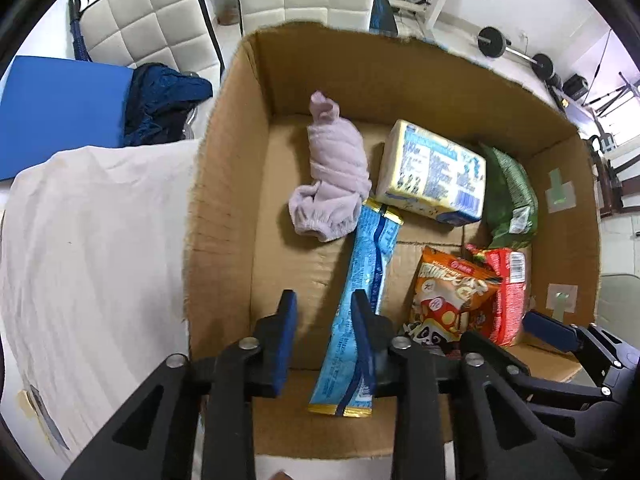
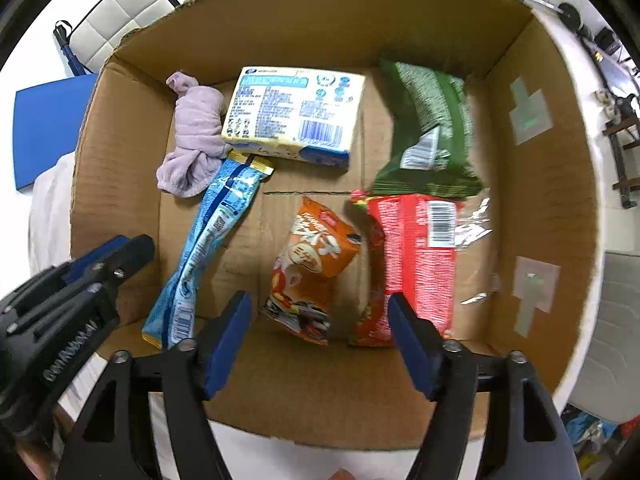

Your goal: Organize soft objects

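Observation:
An open cardboard box (image 1: 224, 208) (image 2: 540, 184) holds a rolled lilac cloth (image 1: 336, 172) (image 2: 192, 136), a long light-blue packet (image 1: 360, 304) (image 2: 204, 248), a yellow-and-blue pack (image 1: 432, 172) (image 2: 292, 116), a green bag (image 1: 512, 196) (image 2: 428, 128), an orange snack bag (image 1: 448, 292) (image 2: 308, 264) and a red packet (image 1: 504, 292) (image 2: 412, 256). My left gripper (image 1: 326, 312) is open over the box's near left, beside the blue packet. My right gripper (image 2: 320, 316) is open wide and empty above the orange bag. The left gripper shows in the right wrist view (image 2: 80, 280).
The box stands on a white cloth (image 1: 92, 260). A blue mat (image 1: 60, 108) and dark blue fabric (image 1: 164, 100) lie beyond it. Padded white panels (image 1: 160, 16) and gym weights (image 1: 516, 52) stand behind.

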Tool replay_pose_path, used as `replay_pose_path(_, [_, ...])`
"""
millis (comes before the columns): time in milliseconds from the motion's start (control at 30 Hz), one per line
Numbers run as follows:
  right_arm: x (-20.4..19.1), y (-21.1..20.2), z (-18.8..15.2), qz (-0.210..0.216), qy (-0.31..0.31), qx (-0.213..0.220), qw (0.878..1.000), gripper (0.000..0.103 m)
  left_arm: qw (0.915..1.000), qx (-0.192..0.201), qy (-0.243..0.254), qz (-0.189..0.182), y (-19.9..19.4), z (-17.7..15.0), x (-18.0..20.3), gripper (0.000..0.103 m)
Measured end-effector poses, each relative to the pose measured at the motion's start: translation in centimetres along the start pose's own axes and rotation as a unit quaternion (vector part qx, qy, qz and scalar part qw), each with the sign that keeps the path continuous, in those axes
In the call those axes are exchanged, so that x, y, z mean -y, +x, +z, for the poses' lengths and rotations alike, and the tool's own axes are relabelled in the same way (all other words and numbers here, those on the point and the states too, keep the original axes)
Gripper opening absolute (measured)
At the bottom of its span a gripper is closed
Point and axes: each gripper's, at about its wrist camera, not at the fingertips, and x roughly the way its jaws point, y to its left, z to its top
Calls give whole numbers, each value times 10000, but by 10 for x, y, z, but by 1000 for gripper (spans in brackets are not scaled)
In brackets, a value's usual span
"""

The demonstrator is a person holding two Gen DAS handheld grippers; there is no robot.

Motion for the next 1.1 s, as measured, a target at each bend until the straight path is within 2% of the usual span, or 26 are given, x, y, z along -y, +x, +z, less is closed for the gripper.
replay_pose_path(33, [2,-4,-2,-28,17,38,10000,85,10000,45,-9,21,-4,-1,0,36])
replay_pose_path(100, [6,-10,-3,-61,30,115,9999,99,9998,186,-3,26,-13,-3,-1,58])
replay_pose_path(133, [9,-14,-5,-122,40,184,9997,103,9997,240,3,50,-17,-3,1,66])
replay_pose_path(167, [12,-16,-5,-175,50,230,9996,103,9995,300,20,27,-22,-4,2,80])
replay_pose_path(233, [17,-21,-10,-243,85,275,9993,103,9992,386,40,74,-28,-5,3,92])
replay_pose_path(300, [21,-25,-14,-293,128,319,9990,103,9990,431,58,107,-33,-5,4,95])
replay_pose_path(533, [25,-60,-30,-361,209,537,9977,103,9980,622,19,136,-54,-15,8,96])
replay_pose_path(800, [25,-113,-68,-436,141,1021,9937,103,9919,1262,37,121,-120,-55,20,96])
replay_pose_path(1100, [21,-195,-141,-218,30,1652,9860,103,9836,1798,106,-28,-206,-114,33,96])
